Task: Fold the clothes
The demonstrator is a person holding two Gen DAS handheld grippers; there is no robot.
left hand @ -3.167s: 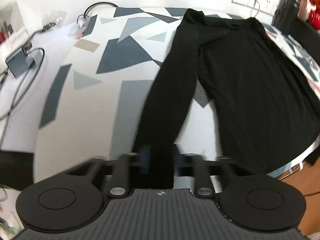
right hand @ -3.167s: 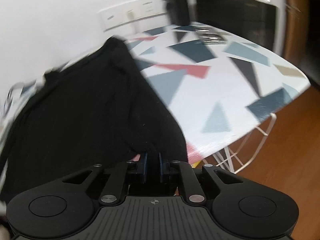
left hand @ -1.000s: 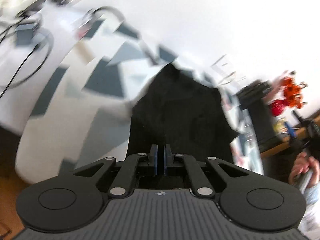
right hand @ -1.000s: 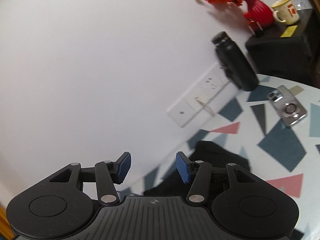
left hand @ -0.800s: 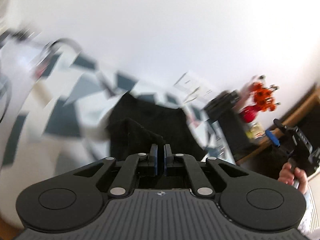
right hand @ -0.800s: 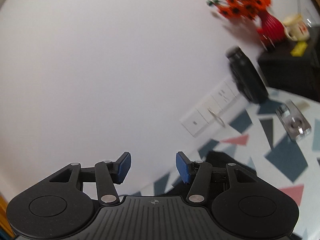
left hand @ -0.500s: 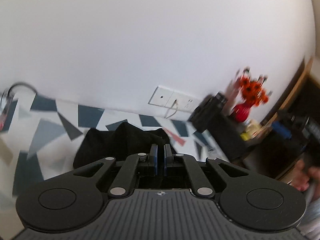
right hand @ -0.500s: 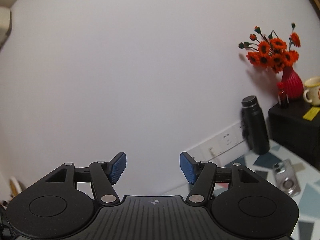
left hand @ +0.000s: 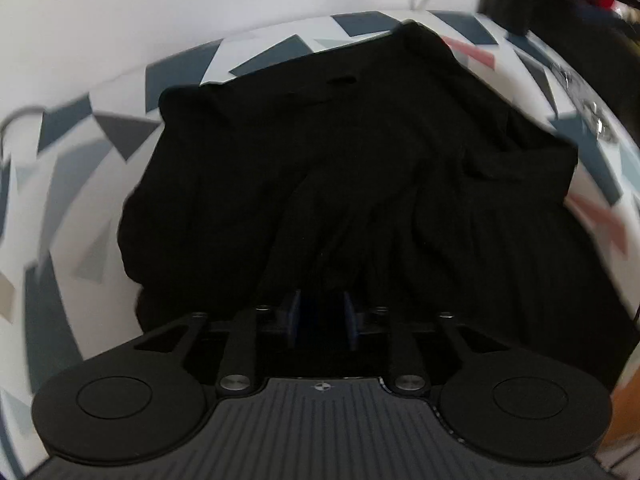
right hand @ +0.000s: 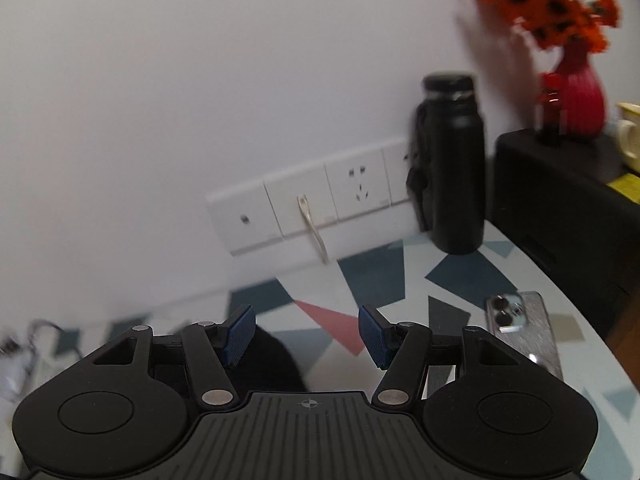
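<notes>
A black long-sleeved garment [left hand: 360, 168] lies bunched and partly folded over itself on the white table with grey, blue and red triangles [left hand: 60, 184]. My left gripper [left hand: 319, 320] hovers low over its near part, jaws slightly apart, with nothing clearly between them. My right gripper [right hand: 306, 336] is open and empty, raised above the table's far side and pointing at the wall. A small black patch of the garment [right hand: 276, 364] shows under its left finger.
A black flask [right hand: 452, 164] stands by the wall sockets [right hand: 312, 208]. A phone [right hand: 524, 332] lies on the table at the right. A dark cabinet [right hand: 560, 208] carries a red vase of orange flowers [right hand: 572, 92]. A cable [left hand: 16, 118] lies at the far left.
The left gripper has come down from facing the wall to over the garment, and its jaws have parted, letting go of the cloth. The right gripper has tilted down, still open.
</notes>
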